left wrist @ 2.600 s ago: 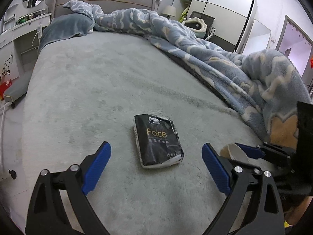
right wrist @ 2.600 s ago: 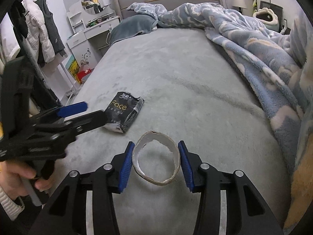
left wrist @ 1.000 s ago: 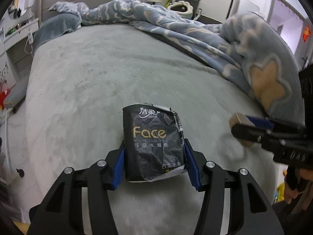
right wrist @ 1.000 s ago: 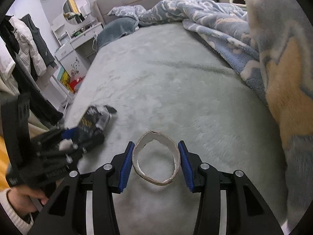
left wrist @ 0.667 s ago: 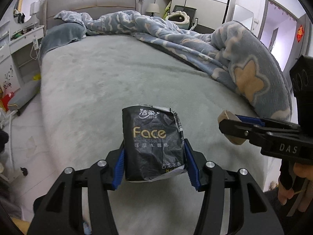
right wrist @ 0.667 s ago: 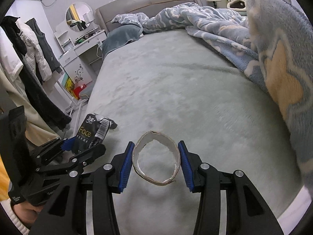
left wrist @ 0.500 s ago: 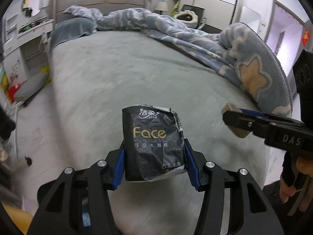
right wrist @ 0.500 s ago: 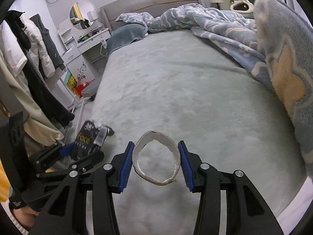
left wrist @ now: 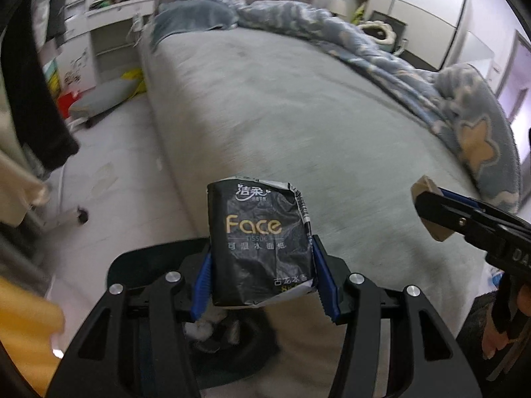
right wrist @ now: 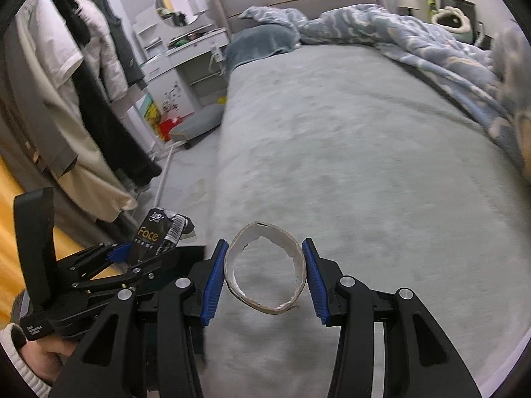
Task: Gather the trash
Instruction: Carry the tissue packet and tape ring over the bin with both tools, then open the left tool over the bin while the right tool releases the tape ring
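The left gripper (left wrist: 262,273) has its jaws closed narrow on a black tissue pack (left wrist: 260,245), a crinkled, glossy plastic wrapper, roughly rectangular, with gold "Face" lettering and a torn, whitish top edge. The pack stands upright between the blue ribbed pads (left wrist: 203,280), its lower half pinched from both sides and its upper half rising clear above the jaws. Below the jaws, a dark round opening with something white and crumpled in it shows, blurred; what it is cannot be told.

The right gripper (right wrist: 264,280) holds a cardboard ring (right wrist: 265,267), a thin strip of pale brown card bent into an oval with a ragged, frayed rim and a small split at its top. The ring sits squarely between the jaws, each blue pad pressed to one side of it, so that the grey surface shows through its open middle.

Ahead of both pairs of jaws lies the bed (right wrist: 348,126), covered in a soft, short-piled grey-green sheet, with a fluffy blue patterned blanket (left wrist: 381,56) bunched along its far right side. In the right wrist view the left gripper (right wrist: 132,258) and its pack (right wrist: 157,235) sit to the left of the jaws, over the bed's edge and the pale floor (left wrist: 109,152).
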The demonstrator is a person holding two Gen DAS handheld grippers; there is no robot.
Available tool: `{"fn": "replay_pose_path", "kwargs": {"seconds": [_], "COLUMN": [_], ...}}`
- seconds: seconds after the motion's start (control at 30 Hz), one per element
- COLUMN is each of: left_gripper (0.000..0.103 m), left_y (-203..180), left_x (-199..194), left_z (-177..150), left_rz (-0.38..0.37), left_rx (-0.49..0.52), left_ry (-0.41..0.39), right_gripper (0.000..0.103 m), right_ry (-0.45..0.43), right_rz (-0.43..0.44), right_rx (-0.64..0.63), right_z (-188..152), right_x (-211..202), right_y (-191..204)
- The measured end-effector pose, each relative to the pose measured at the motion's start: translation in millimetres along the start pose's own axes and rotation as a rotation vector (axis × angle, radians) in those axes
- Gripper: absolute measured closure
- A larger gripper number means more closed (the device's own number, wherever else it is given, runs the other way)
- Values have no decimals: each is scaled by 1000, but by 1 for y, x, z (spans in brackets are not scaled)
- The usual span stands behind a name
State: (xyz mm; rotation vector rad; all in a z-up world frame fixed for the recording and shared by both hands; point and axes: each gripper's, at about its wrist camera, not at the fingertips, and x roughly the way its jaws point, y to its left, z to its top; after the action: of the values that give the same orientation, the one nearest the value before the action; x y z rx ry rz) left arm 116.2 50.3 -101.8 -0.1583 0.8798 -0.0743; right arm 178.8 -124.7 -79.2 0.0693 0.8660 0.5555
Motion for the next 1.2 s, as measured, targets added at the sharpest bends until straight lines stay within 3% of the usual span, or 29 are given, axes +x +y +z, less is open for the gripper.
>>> {"fn": "replay_pose_path", "kwargs": {"seconds": [0.17,0.37,0.87,0.97,1.07,1.2], "left_gripper": [47,46,45,41,25,22], "left_y": [40,87,110,113,116,122], "left_x": [5,17,46,46,43,32], "left_z": [-13,-30,-69,-75,-76,-75], "left_rz": [70,88,61,49,49,71], "left_rx": [-67,-191,-212,-214,-213,-225], "left_ry": [78,168,396,407,401,369], "right_gripper": [57,57,57,57,57,57], "right_ry": [35,66,161,177,192,220], "right_rz": [34,68,151,156,157,145], "right_rx": [-61,-102,-128,-137,-140,-142], "right_z": [-6,-7,-12,-12,-12,-13], "right_x": [18,36,88,95,103,117], "right_y": [36,63,105,109,112,115]}}
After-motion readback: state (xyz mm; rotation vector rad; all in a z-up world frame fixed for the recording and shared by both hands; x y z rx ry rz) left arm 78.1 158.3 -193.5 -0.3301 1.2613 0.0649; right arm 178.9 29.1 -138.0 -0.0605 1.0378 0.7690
